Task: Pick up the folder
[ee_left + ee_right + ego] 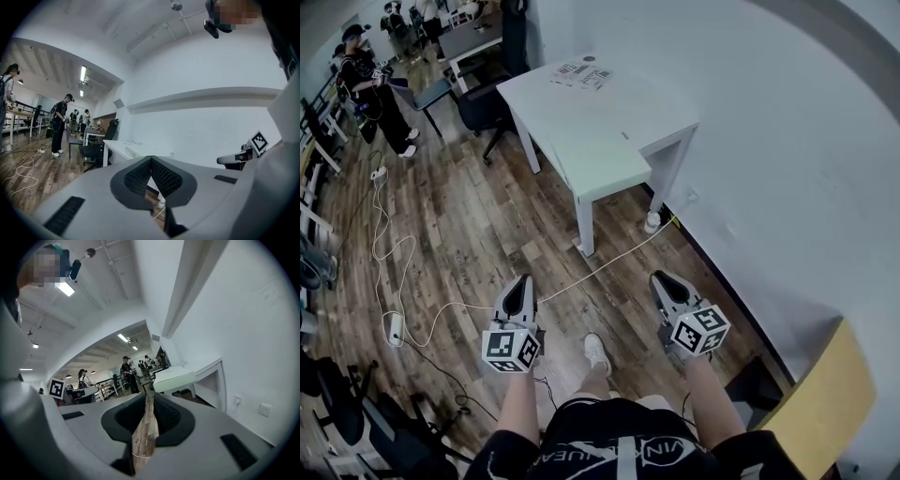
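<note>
Wooden floor fills the left side, with a white cable trailing across it. Above the boards, the left claw is closed tip to tip with nothing in it. Ahead, between the two claws, a white table stands against the wall. The folder lies flat at the table's far end, well apart from either claw. Further right, the right claw is likewise pressed together and empty, near the white wall.
</note>
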`<state>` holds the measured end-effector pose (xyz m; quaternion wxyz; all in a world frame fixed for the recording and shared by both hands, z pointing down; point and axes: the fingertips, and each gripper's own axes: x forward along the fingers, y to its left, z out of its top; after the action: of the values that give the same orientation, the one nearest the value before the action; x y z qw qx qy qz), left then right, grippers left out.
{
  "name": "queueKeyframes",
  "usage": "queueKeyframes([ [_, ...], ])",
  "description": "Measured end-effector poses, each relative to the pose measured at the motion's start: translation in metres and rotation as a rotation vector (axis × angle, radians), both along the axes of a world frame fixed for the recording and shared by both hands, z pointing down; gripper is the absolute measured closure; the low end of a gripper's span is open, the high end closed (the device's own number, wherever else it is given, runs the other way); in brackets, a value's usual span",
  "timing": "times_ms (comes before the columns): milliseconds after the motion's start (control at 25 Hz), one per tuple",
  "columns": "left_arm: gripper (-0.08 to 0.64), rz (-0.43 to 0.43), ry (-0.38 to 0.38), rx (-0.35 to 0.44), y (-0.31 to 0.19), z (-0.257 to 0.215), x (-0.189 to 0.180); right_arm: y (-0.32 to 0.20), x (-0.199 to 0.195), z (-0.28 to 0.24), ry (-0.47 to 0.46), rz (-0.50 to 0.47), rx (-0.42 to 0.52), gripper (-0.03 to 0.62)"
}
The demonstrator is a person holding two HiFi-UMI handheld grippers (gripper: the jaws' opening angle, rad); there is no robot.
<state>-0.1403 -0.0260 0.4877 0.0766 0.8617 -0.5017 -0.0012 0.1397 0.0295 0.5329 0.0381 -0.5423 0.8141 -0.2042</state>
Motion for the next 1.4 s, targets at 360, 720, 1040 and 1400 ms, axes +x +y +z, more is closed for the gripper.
queueKeyframes([
  [360,0.545,0.011,-0.018,-0.028,-0.060,0.004,0.005,-0.063,0.006,0.004,-0.101,0.005,-0.037,0.415],
  [720,0.545,0.030,-0.019,-0.049,-0.121,0.012,0.010,-0.125,0.006,0.013,-0.252,0.036,-0.083,0.357],
  [1040,0.545,0.048,-0.010,-0.054,-0.154,0.020,0.010,-0.164,-0.009,0.029,-0.409,0.053,-0.147,0.311],
  [1400,0.545,0.034,-0.004,-0.069,-0.176,0.032,0.014,-0.199,-0.007,0.048,-0.602,0.107,-0.214,0.279],
])
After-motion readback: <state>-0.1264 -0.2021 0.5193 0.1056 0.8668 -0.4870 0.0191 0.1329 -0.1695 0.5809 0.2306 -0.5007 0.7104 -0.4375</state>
